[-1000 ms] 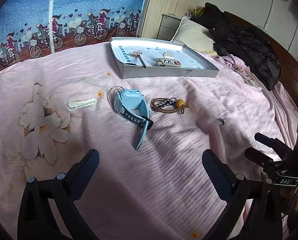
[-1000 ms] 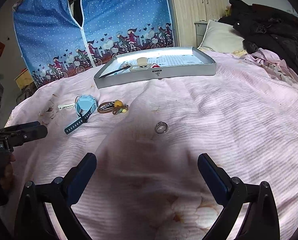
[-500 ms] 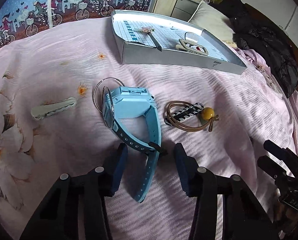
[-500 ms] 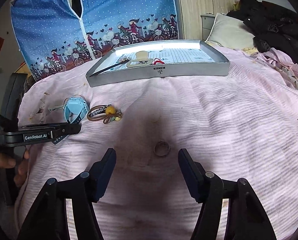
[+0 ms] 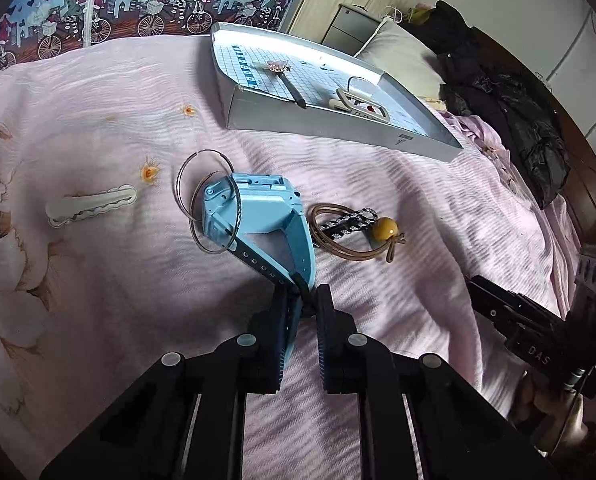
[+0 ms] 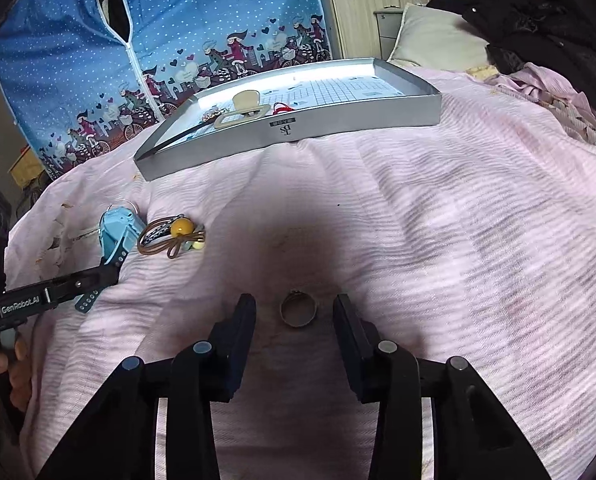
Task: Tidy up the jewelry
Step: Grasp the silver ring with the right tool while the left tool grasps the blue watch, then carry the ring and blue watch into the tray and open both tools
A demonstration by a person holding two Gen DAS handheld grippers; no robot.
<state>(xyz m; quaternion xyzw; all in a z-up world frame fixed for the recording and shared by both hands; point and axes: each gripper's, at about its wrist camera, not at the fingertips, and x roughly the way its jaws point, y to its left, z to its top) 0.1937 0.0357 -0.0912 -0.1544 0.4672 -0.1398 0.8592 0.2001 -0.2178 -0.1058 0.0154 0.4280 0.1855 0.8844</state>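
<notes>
On a pink bedspread (image 6: 438, 208), the left tool (image 5: 303, 300) clamps the strap of a blue watch (image 5: 254, 216), well short of the silver tray (image 5: 338, 120); the right tool (image 6: 294, 312), released, straddles a ring (image 6: 298, 309) lying nearer the tray.

Both my wrist cameras sit low over the bed (image 6: 478, 240), looking along my fingers toward the tray (image 5: 338, 128), the left close on the watch (image 5: 254, 216), the right close on the ring (image 6: 298, 308); both share tray and watch.
</notes>
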